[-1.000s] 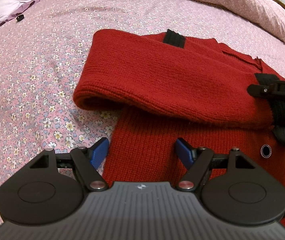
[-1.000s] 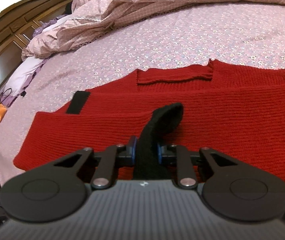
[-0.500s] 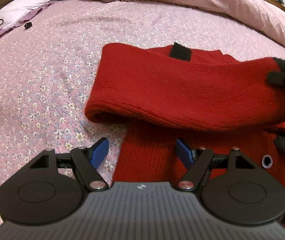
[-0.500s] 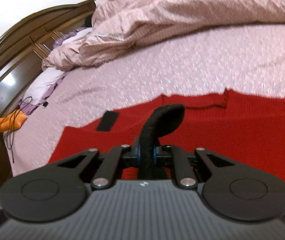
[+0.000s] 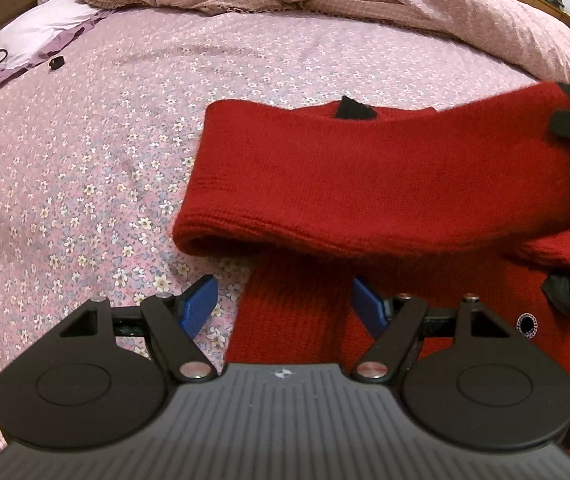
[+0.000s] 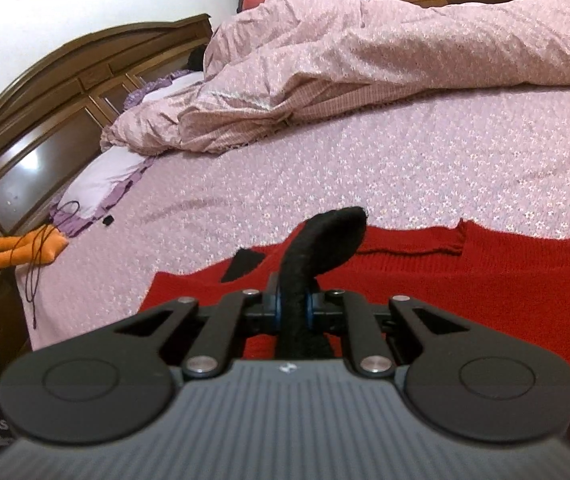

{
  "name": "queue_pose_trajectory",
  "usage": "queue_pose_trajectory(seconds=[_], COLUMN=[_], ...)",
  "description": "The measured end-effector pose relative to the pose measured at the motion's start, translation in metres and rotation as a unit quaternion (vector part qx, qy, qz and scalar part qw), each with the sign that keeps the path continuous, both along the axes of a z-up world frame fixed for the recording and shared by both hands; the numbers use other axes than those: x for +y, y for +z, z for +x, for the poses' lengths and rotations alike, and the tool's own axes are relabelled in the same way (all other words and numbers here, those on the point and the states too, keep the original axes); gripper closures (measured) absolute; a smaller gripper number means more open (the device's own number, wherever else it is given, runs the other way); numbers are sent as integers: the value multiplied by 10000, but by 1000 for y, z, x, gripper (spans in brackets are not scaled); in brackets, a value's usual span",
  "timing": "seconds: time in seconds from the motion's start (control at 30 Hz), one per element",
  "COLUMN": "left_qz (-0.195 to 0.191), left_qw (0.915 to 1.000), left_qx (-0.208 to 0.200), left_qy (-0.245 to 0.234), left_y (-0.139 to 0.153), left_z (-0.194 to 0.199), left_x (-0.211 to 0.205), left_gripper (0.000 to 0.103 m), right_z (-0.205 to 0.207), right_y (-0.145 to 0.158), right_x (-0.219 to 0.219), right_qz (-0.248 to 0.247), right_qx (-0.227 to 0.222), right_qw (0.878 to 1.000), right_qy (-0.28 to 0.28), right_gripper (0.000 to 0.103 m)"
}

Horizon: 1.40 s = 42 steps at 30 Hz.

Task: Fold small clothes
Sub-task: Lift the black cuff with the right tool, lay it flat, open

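Red ribbed knit sweater with black trim [image 5: 385, 184] lies on the pink floral bed sheet [image 5: 105, 160], body spread flat, one sleeve doubled across it. Right gripper [image 6: 293, 308] has its jaws clamped narrow on the black knit cuff [image 6: 325, 236] of that sleeve, cuff sticking up past the pads; in the left wrist view the sleeve end hangs raised at far right, so the pinch is there to carry the sleeve over the body for the fold. Left gripper [image 5: 281, 300] hovers low over the near left edge of the sweater body, jaws wide, blue pads [image 5: 199, 304] straddling the hem with nothing pressed; probably waiting to pin or take the hem, hard to tell from this angle. Small round black button [image 5: 527, 323] and a black bow sit near right on the body. Crumpled pink quilt [image 6: 365, 60] is piled far back, well apart.
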<state>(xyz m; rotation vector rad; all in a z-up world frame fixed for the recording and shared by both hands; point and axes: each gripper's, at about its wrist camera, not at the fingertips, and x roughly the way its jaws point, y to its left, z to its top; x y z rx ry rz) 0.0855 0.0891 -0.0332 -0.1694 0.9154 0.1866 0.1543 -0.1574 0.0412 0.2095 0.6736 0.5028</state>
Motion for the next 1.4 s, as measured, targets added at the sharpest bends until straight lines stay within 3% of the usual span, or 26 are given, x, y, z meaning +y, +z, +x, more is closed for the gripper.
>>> queue_pose_trajectory(seconds=[0.53,0.67,0.83,1.07,1.4], left_qz=[254,288,434,553,581], left_qw=[9996,9995,9990,9977,9948], left_qx=[61,123,129,-80,-280], left_qy=[47,33,-28,-389,-788], left_y=[-8,-13,-13,11,31], left_z=[15,19,21,16,25], left_x=[-6,-7,-10,-26,-57], left_gripper=[25,25,25,25,25], right_z=[6,7,17,33,31], right_y=[53,37,-4,-58,-68], right_x=[-81,-104,-113,-109,-110], right_qz=[8,-87,-306,-985,-1210], right_qx=[-643,-425,109,685,716], right_qw=[9942,9924,9914,9818,9792], right_qy=[-861,-1155,-1268,-1473,-1459], right_gripper=[89,89,89,87,82])
